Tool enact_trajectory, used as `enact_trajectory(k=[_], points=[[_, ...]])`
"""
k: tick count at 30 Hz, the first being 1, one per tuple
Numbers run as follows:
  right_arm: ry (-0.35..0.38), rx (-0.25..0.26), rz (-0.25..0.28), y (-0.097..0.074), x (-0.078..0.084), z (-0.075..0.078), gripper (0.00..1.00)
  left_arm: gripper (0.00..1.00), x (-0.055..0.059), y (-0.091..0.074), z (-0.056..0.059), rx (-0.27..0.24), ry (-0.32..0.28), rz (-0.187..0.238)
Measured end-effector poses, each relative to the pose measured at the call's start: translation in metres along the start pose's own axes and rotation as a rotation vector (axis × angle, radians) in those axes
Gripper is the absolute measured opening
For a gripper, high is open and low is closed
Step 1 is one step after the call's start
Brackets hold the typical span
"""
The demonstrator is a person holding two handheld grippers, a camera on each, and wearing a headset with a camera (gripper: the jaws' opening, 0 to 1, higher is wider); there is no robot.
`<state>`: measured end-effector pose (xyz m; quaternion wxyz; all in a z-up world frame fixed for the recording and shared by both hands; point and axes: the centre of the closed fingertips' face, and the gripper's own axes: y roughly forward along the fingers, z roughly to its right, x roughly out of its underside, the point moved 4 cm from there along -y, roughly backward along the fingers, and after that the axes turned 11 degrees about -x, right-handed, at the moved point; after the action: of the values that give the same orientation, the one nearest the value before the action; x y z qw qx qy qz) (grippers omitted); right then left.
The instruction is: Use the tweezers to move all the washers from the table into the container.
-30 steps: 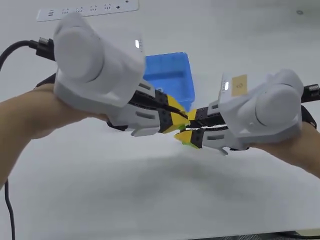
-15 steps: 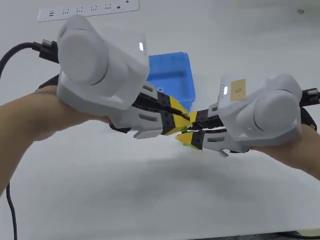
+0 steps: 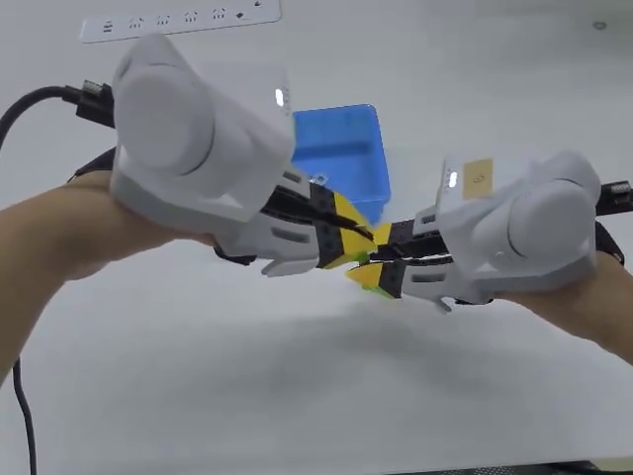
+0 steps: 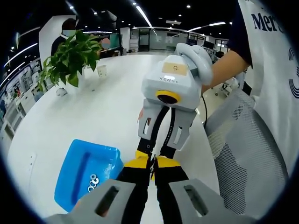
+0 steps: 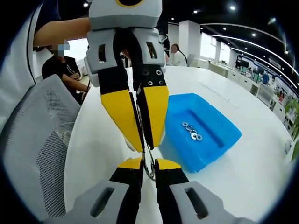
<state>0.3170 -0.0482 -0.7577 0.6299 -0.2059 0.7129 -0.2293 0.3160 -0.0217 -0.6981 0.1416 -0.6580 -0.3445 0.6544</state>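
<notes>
Because the tweezers (image 5: 148, 164) are too slim for one pair of jaws to steady, the left gripper (image 3: 358, 237) and the right gripper (image 3: 371, 265) meet tip to tip above the matte white table (image 3: 297, 386). I judge this to be a regrip or handover rather than a pick. In the head view the left comes in from 9 o'clock and the right from 3 o'clock, each in a smooth white plastic housing.

In the right gripper view the thin, bright metal blades run toward 12 o'clock. They rise from the right gripper's black, yellow-tipped jaws, which are clenched on them. Further up, the left gripper's broad yellow pads (image 5: 154, 109) pinch them as well.

The container (image 3: 346, 134) is a shallow, glossy blue plastic tray with rounded corners. It sits at 12 o'clock just behind the tips, likely kept near for short carries. Small flat metal washers (image 5: 191, 130) lie clustered on its floor, at 8 o'clock in the left gripper view. Whether any are left on the table I cannot tell.
</notes>
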Motion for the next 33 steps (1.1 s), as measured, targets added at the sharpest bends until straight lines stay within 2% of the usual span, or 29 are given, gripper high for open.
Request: enact_trajectory(k=[3,10,20,25,33], points=[[-0.010,-0.004,-0.007,0.001,-0.004,-0.004,0.10,0.07,0.000,-0.003,0.002,0.004,0.003,-0.002],[-0.028,0.002,0.003,-0.007,-0.020,-0.007,0.11,0.07,-0.010,-0.021,0.001,-0.017,-0.014,0.034],[-0.098,0.018,-0.013,-0.014,-0.050,-0.011,0.11,0.07,-0.022,-0.050,-0.002,-0.050,0.015,0.060],[-0.119,0.035,-0.001,-0.016,-0.070,-0.007,0.11,0.07,-0.030,-0.065,-0.009,-0.077,0.009,0.098],[-0.178,0.052,-0.009,-0.014,-0.093,0.013,0.11,0.07,-0.034,-0.081,-0.031,-0.116,0.040,0.103]])
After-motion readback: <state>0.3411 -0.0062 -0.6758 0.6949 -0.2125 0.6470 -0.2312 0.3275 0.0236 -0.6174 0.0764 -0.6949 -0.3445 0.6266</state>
